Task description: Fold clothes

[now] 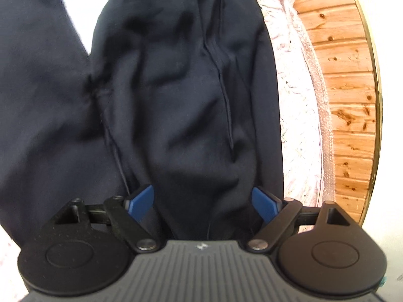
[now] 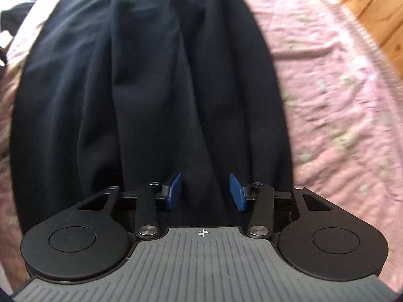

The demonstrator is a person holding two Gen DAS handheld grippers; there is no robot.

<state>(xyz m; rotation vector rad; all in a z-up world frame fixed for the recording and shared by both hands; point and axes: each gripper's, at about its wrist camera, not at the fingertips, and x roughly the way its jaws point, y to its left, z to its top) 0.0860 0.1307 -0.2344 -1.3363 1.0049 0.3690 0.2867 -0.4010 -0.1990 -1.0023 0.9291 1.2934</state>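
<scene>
Both wrist views are basically filled with one dark navy garment (image 1: 176,88), and it's lying spread out on a pink bedspread (image 1: 299,115), all rumpled with long creases and a seam running away from the cameras. Can't tell what kind of clothing it is, looks like trousers or a hoodie, too close up to say.

The left tongs (image 1: 202,202) are hovering over the near end of the garment with the jaws standing wide apart. A hump of the dark cloth is sitting between the blue pads (image 1: 141,201), but the pads aren't pressing on it, so nothing's being gripped there. The garment's right edge is running just beside the right pad, with the bedspread showing past it and then a knotty wooden floor (image 1: 350,100) further out.

The right tongs (image 2: 205,192) are sitting about half open, also over the garment. A fold of cloth is running up between its pads (image 2: 175,188) and I can't tell if it's touching them, but they aren't clamping it. Here the garment is stretching straight ahead from the tongs, with the pink bedspread (image 2: 327,100) wrapping around it on both sides.
</scene>
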